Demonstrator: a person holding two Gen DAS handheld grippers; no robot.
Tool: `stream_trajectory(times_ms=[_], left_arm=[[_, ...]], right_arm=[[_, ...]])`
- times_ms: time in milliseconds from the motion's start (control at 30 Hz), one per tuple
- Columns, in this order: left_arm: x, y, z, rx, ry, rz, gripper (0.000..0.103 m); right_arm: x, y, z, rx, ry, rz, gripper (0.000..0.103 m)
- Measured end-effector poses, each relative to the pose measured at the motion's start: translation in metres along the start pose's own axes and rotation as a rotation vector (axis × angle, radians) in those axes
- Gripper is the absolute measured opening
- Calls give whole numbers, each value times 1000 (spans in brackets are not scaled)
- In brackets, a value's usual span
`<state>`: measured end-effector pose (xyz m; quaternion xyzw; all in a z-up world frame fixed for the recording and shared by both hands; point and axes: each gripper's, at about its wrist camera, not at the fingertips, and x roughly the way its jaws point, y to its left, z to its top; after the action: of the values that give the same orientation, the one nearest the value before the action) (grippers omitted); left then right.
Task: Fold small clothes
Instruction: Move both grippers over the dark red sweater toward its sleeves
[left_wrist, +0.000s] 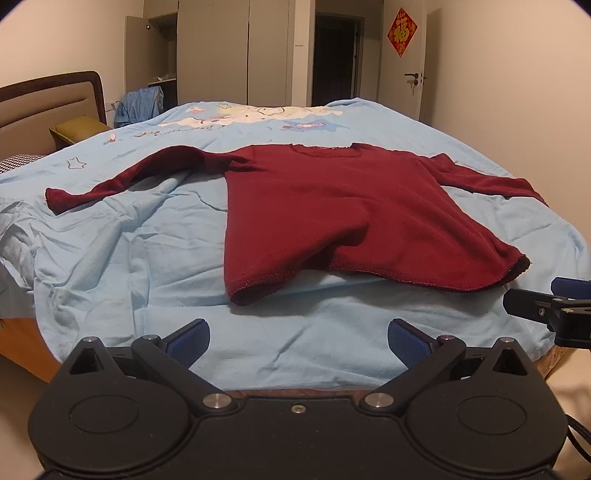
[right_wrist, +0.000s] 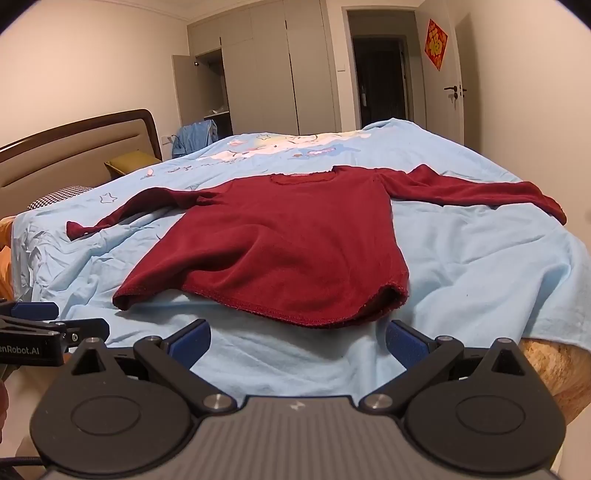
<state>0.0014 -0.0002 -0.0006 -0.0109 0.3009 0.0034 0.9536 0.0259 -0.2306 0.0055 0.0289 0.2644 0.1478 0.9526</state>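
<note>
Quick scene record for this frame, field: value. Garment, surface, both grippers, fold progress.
garment: dark red long-sleeved top, spread flat, both sleeves out to the sides, hem toward the cameras
surface: light blue bedsheet, wrinkled, cartoon print at the far end
left gripper: jaws wide open, nothing between them, short of the hem
right gripper: jaws wide open, nothing between them, short of the hem
fold progress: none visible, top unfolded
background: wardrobe with one door open, red door decoration
</note>
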Motion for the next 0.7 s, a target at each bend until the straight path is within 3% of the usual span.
stream_trajectory(times_ms=[233,333,533,700], left_arm=[[7,-3,3,3,22,-2,102],[14,0,9,0,70,-5,102],[25,0,20,-4,55,4,102],[41,11,46,-43,80,15,102]], right_arm=[[9,-1,2,-1,31,-1,103],[12,0,4,-2,40,-2,103],[20,-3,9,7,64,1,103],[32,-10,16,46,92,18,103]])
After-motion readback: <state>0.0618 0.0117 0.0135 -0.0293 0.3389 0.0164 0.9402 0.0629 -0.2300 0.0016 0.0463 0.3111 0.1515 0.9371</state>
